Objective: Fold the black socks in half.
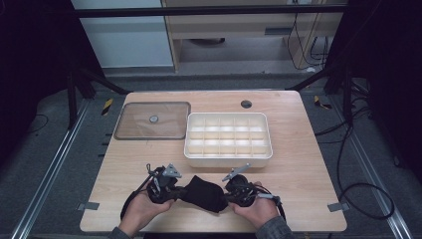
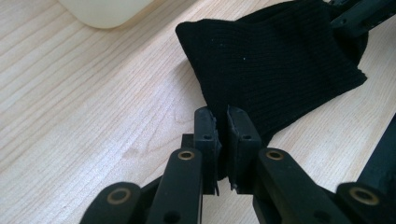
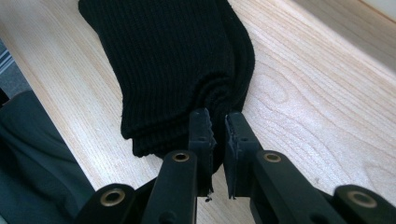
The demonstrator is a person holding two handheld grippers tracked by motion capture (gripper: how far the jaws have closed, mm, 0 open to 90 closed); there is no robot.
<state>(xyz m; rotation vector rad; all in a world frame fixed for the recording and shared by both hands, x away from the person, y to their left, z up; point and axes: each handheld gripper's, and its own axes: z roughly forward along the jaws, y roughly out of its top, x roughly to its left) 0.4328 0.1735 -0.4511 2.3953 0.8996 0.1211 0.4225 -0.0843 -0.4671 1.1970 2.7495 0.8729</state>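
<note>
In front of the divided tray, the folded black sock lay on the table, pinched by left gripper and right gripper. Uneven pulling could unfold it.

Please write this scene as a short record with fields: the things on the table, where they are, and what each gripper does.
table: wooden table
cloth: black knitted cloth, folded, near the front edge, between the grippers
left gripper: shut on one end of the cloth
right gripper: shut on the other end
box: white box with compartments, behind the cloth
lid: clear lid, flat, left of the box
</note>
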